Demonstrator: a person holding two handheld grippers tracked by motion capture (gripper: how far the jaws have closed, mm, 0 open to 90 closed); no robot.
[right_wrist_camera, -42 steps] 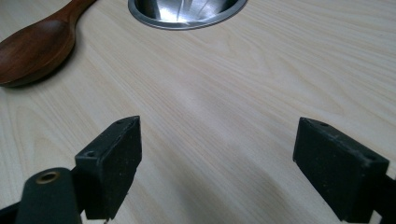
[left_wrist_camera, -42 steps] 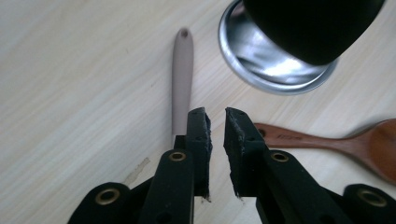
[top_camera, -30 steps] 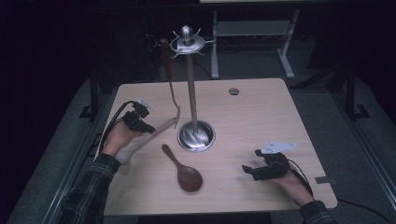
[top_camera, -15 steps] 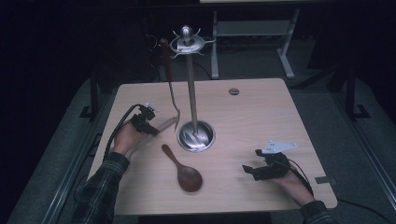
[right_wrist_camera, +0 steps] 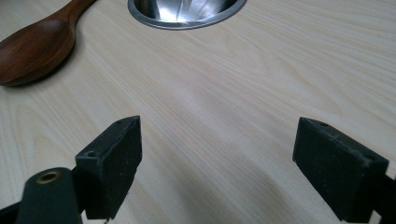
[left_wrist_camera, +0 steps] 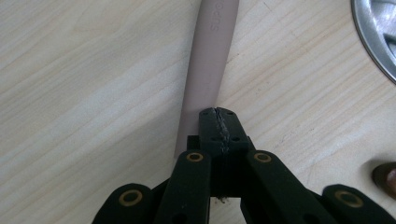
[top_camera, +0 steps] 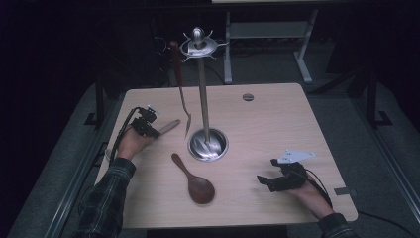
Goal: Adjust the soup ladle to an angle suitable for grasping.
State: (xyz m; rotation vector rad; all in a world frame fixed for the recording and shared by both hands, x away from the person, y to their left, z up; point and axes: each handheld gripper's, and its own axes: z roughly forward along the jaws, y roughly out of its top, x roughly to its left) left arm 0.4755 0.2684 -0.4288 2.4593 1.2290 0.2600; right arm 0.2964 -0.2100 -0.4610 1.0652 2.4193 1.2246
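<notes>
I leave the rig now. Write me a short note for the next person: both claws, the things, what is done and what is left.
Left claw: jaws shut, tip over the end of the flat beige utensil handle, which lies on the light wooden table. I cannot tell whether it grips the handle.
Right claw: open, holds nothing, low over the table at the front right.
Done: one dark-handled utensil hangs on the tall silver metal stand.
Left, probably: hang the beige utensil, then the dark brown wooden spoon, which lies in front of the stand's base.
</notes>
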